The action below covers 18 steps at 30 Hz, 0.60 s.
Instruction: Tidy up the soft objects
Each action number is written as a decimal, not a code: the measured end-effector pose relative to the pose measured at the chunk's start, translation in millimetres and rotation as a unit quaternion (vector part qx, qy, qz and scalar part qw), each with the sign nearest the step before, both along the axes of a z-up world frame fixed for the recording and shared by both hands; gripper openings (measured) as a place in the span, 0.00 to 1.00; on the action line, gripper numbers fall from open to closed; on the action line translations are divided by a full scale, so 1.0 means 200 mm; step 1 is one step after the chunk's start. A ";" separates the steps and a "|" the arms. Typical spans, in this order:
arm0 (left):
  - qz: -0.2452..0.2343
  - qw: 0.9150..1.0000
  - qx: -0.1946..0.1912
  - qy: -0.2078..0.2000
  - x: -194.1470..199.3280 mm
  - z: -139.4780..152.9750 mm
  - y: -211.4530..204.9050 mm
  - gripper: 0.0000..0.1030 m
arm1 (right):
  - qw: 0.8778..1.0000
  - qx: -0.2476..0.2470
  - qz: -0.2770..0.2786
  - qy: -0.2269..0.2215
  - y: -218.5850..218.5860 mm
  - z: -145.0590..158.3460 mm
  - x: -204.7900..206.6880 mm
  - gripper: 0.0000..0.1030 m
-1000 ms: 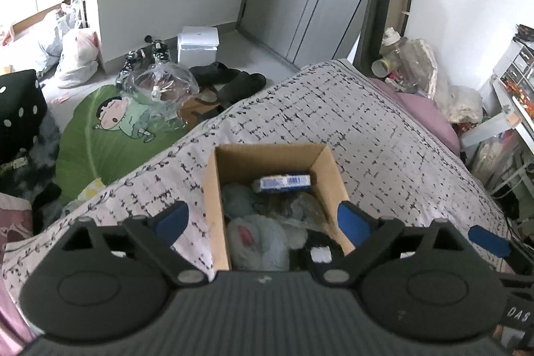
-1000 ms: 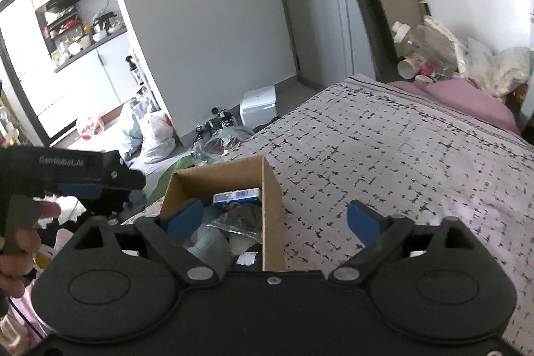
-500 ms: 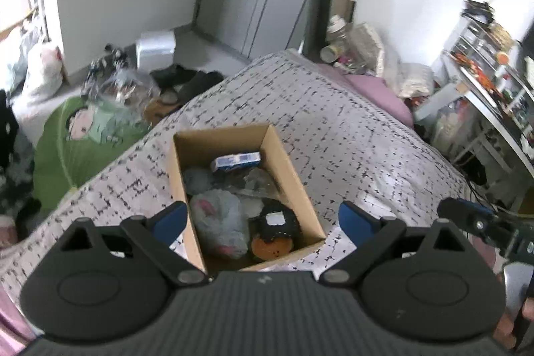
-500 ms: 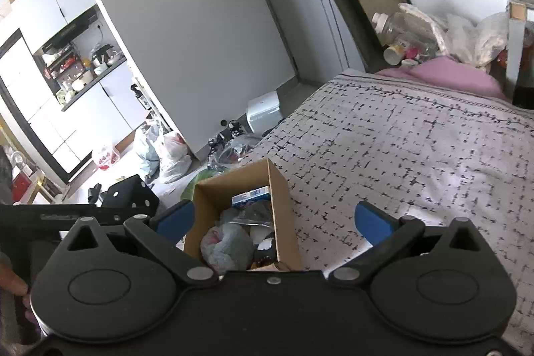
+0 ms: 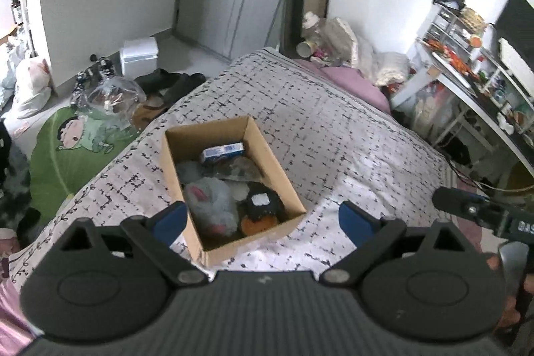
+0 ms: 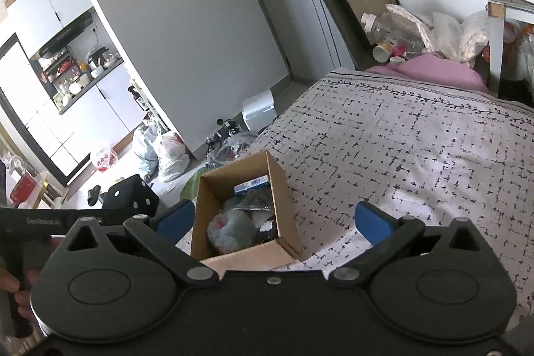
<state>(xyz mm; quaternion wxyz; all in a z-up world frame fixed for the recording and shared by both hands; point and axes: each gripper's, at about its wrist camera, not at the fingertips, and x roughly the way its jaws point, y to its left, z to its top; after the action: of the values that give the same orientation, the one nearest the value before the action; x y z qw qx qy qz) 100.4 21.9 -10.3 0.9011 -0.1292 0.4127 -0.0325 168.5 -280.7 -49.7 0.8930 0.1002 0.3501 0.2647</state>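
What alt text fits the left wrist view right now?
An open cardboard box sits on a patterned bed cover, holding a grey plush, a black plush and a small blue carton. The left gripper is open and empty in the foreground.

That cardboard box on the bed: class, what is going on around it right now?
A person holds a gripper in each hand above a bed. Both the left gripper and the right gripper are open and empty, poised over the cardboard box. Inside lie a grey plush toy, a black and orange plush and a small blue and white carton. Nothing is being gripped or touched.
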 end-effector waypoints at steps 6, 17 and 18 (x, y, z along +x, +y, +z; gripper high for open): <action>-0.015 1.000 -0.006 -0.015 -0.11 0.04 -0.03 0.94 | 1.000 -0.008 0.003 0.000 -0.03 0.00 -0.07 1.00; -0.041 0.999 -0.022 -0.020 -0.24 0.10 -0.06 0.94 | 0.999 -0.028 0.019 -0.017 -0.04 0.03 -0.20 1.00; -0.043 0.999 -0.023 -0.019 -0.26 0.10 -0.06 0.94 | 0.999 -0.028 0.021 -0.016 -0.05 0.03 -0.21 1.00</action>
<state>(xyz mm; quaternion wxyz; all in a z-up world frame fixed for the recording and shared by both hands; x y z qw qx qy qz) 49.4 9.0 9.9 0.9033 -0.1313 0.3998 -0.0835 127.0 -290.2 -43.9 0.8951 0.0634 0.3450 0.2751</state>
